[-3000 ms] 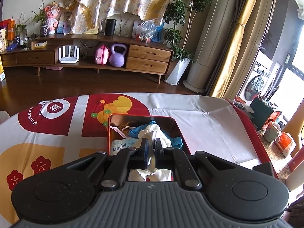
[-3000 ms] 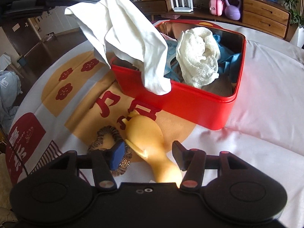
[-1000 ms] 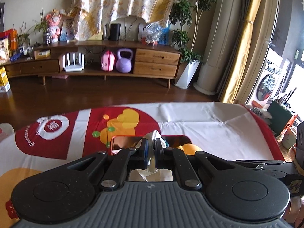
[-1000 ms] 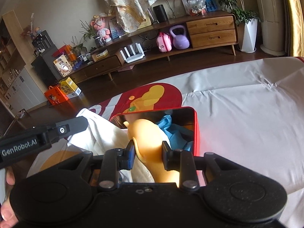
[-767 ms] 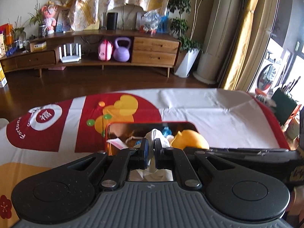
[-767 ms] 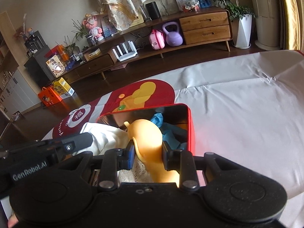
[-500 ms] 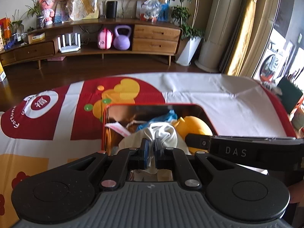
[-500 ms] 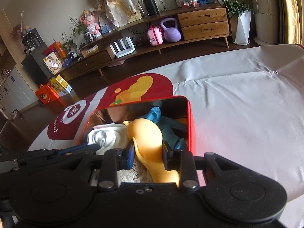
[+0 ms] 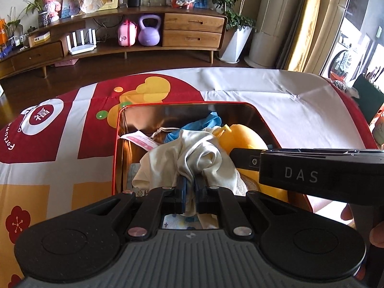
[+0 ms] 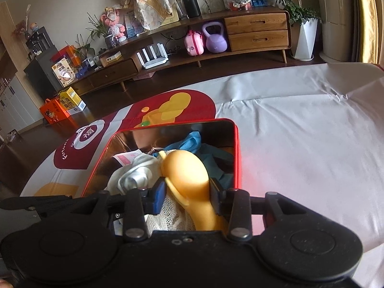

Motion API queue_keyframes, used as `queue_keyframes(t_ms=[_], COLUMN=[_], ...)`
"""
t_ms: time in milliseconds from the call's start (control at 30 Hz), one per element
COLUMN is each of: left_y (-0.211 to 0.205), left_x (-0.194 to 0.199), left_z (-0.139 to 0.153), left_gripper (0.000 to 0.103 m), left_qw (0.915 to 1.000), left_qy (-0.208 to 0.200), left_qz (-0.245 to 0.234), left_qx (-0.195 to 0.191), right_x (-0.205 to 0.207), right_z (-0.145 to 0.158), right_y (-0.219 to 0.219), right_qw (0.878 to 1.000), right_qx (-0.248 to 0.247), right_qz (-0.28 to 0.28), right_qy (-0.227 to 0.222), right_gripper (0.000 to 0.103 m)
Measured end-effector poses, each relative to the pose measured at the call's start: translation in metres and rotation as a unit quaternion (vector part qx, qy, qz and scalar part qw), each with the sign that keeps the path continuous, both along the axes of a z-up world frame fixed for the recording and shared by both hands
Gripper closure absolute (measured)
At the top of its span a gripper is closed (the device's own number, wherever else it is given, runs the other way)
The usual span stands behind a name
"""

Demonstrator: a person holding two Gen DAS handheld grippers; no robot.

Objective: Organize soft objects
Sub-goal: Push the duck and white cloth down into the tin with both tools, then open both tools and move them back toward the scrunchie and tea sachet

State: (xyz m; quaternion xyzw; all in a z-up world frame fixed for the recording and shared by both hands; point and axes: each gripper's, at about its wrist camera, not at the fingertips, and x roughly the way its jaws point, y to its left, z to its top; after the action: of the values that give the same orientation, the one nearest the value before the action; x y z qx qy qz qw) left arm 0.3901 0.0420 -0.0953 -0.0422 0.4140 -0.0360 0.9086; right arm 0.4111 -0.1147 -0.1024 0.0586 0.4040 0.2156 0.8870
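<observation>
A red tin box (image 9: 115, 158) stands on the printed tablecloth (image 9: 288, 100). My left gripper (image 9: 190, 182) is shut on a white cloth (image 9: 199, 153), which is bunched low inside the box. To its right lies a soft yellow toy (image 9: 240, 136), beside the black body of my right gripper (image 9: 300, 175). In the right wrist view the jaws of my right gripper (image 10: 187, 189) are opening. The yellow toy (image 10: 187, 168) is still between them, with a gap showing at the left pad. It rests in the red box (image 10: 237, 153) on a blue cloth (image 10: 192, 141) and next to the white cloth (image 10: 134, 175).
A cream knitted cloth (image 10: 168, 218) and a pink label (image 9: 141, 141) also lie in the box. The table's far edge drops to a dark wooden floor. A long wooden sideboard (image 9: 192, 31) stands beyond it. A person's fingers (image 9: 376, 235) show at the right edge.
The left gripper has sunk and brought the white cloth down into the box. The right jaws have spread away from the yellow toy, which stays in the box.
</observation>
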Motion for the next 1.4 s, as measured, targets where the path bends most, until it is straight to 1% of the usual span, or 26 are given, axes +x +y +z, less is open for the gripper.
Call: queue_keyframes(t_ms=[67,133,333,367,400,433,500,567,600,867,933,1067,1200,1333,1400], left_y=[-0.002,-0.003,-0.003,-0.003,-0.003,-0.003,-0.004,-0.004,-0.004,-0.006,-0.007,-0.007,-0.007,-0.009,-0.010], left_x=[-0.001,-0.002,-0.011,-0.013,-0.015,-0.017,-0.022,-0.027,-0.030,-0.057,-0.065,-0.082,-0.100,-0.120,-0.131], left_z=[0.001,0.004,0.011,0.013,0.015,0.017,0.021,0.027,0.030,0.051,0.056,0.064,0.072,0.080,0.083], left_gripper=[0.096,0.095,0.086,0.081,0.073,0.069,0.046,0.041,0.041,0.041,0.041,0.040,0.040,0.040,0.029], left_qw=[1.0000,1.0000,1.0000,1.0000,1.0000,1.0000,0.9998,0.9995,0.9995,0.9990,0.9989,0.9986,0.9982,0.9977,0.9973], left_qy=[0.002,0.002,-0.002,-0.003,-0.006,-0.009,-0.018,-0.029,-0.032,-0.044,-0.047,-0.050,-0.058,-0.066,-0.073], left_qz=[-0.001,-0.001,-0.002,-0.002,-0.001,-0.001,0.001,0.005,0.005,0.008,0.007,0.006,0.003,0.000,0.001], left_qx=[0.007,0.006,0.001,0.001,0.002,0.004,0.005,0.006,0.004,-0.004,-0.002,-0.014,-0.016,-0.014,-0.010], right_x=[-0.002,-0.005,-0.012,-0.014,-0.016,-0.018,-0.023,-0.029,-0.032,-0.062,-0.071,-0.091,-0.111,-0.132,-0.143], right_z=[0.004,0.009,0.020,0.022,0.025,0.027,0.033,0.039,0.042,0.061,0.066,0.074,0.081,0.085,0.086], right_y=[-0.001,-0.003,-0.011,-0.013,-0.015,-0.016,-0.019,-0.022,-0.024,-0.037,-0.042,-0.048,-0.052,-0.058,-0.060], right_qw=[1.000,1.000,1.000,1.000,1.000,1.000,1.000,1.000,1.000,0.999,0.998,0.998,0.997,0.996,0.996], right_qx=[-0.001,-0.003,0.000,0.001,0.002,0.003,0.002,0.002,0.003,0.005,0.009,0.007,0.004,-0.002,-0.007], right_qz=[0.002,0.000,0.001,0.001,0.001,0.003,0.007,0.010,0.011,0.026,0.032,0.040,0.049,0.051,0.053], right_qy=[-0.006,-0.013,-0.016,-0.016,-0.017,-0.017,-0.020,-0.024,-0.028,-0.042,-0.045,-0.052,-0.061,-0.072,-0.076], right_gripper=[0.057,0.049,0.049,0.049,0.049,0.049,0.048,0.042,0.038,0.037,0.035,0.032,0.026,0.016,0.014])
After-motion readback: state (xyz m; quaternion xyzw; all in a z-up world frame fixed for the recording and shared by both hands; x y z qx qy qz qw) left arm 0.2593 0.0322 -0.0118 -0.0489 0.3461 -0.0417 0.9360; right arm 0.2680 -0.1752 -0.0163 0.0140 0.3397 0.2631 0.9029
